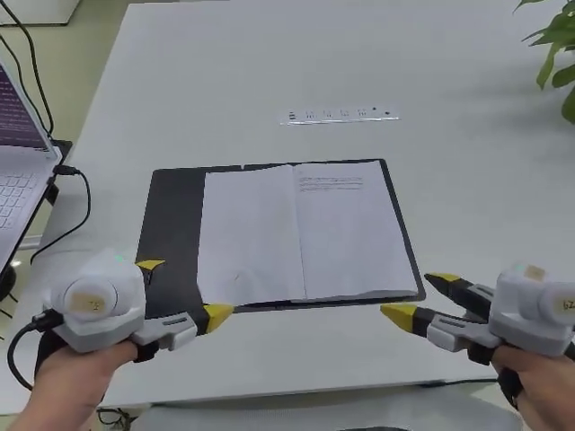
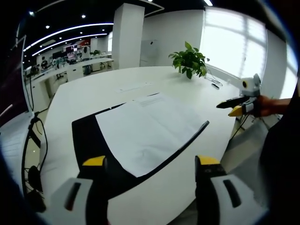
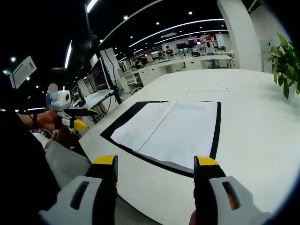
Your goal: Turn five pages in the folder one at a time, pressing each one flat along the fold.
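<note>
Left tool [image 1: 184, 289] and right tool [image 1: 419, 296], grey with yellow-tipped jaws, are spread wide and empty near the rectangular black folder [image 1: 171, 229]. It lies open flat, white pages [image 1: 269, 233] up, on the smooth white worktop [image 1: 359, 54].

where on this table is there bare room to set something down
Widest bare table lies right of the folder, short of the plant, and beyond the white strip. Left is crowded: laptop and cable. The near edge holds the left tool and right tool.
</note>
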The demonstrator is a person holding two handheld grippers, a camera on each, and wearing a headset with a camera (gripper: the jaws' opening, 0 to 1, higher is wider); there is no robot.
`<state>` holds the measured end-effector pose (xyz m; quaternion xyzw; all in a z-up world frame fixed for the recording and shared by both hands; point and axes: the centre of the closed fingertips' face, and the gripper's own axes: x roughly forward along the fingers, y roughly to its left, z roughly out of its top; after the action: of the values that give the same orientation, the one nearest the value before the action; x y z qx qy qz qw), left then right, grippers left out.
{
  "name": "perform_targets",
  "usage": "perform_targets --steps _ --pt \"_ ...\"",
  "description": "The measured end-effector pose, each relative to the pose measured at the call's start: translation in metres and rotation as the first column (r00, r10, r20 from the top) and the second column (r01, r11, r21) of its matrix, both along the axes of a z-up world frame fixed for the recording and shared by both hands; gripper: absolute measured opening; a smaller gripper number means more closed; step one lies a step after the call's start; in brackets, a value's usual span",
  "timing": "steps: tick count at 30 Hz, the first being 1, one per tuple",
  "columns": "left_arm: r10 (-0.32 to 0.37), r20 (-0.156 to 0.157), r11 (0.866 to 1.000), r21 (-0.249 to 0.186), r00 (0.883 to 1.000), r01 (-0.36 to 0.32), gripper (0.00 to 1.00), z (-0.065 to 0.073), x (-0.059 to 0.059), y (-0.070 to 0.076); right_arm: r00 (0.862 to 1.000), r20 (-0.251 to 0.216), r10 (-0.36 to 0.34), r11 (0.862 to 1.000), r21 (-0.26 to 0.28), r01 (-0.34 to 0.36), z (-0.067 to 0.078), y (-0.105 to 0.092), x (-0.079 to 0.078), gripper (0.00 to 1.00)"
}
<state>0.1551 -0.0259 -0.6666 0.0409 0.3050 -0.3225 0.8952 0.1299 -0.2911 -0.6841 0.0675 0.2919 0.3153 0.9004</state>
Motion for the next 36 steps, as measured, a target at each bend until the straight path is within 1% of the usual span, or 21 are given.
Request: perform_targets --steps 6,8,11,16,19,21,22,25,29,33,36 --pt "-0.007 -0.009 1.000 -0.002 1.000 0.007 0.75 -0.001 0.000 -0.009 1.000 -0.011 -0.007 1.000 0.027 0.008 -0.002 0.001 -0.003 0.66" --pt "-0.013 -0.011 1.000 0.000 1.000 0.013 0.75 -0.001 0.000 -0.012 1.000 -0.013 -0.001 1.000 0.020 0.002 -0.004 0.002 -0.005 0.66" --pt "-0.030 -0.026 0.999 -0.019 0.999 0.030 0.71 0.000 0.000 -0.020 1.000 -0.018 0.000 1.000 0.026 0.000 -0.004 0.003 -0.007 0.66" --pt "-0.051 -0.042 0.999 -0.016 0.998 0.051 0.70 -0.003 0.001 -0.029 0.999 -0.031 0.014 0.999 0.032 -0.013 -0.005 0.002 -0.008 0.66" --pt "-0.064 -0.049 0.998 -0.023 0.997 0.063 0.69 -0.004 0.003 -0.039 0.999 -0.029 0.014 0.999 0.040 -0.013 -0.003 -0.002 -0.008 0.67" --pt "-0.076 -0.051 0.997 -0.023 0.996 0.075 0.68 -0.004 0.005 -0.046 1.000 -0.029 0.011 0.999 0.054 -0.009 -0.002 -0.004 -0.008 0.67" --pt "-0.080 -0.052 0.997 -0.023 0.995 0.079 0.68 -0.004 0.005 -0.050 1.000 -0.022 0.005 0.998 0.064 -0.003 0.000 -0.006 -0.007 0.67" --pt "-0.100 -0.056 0.995 -0.027 0.993 0.099 0.68 -0.004 0.007 -0.062 1.000 -0.028 -0.008 0.997 0.078 0.010 0.000 -0.011 -0.007 0.67" --pt "-0.134 -0.062 0.991 -0.024 0.989 0.133 0.67 -0.006 0.014 -0.075 0.999 -0.032 -0.013 0.997 0.080 0.015 0.000 -0.016 -0.008 0.67" --pt "-0.148 -0.072 0.988 -0.045 0.986 0.145 0.66 -0.008 0.020 -0.089 0.999 -0.035 -0.017 0.996 0.086 0.020 -0.001 -0.019 -0.010 0.66" --pt "-0.170 -0.072 0.985 -0.039 0.983 0.167 0.65 -0.009 0.024 -0.100 0.999 -0.032 -0.027 0.995 0.096 0.030 0.000 -0.023 -0.010 0.66"
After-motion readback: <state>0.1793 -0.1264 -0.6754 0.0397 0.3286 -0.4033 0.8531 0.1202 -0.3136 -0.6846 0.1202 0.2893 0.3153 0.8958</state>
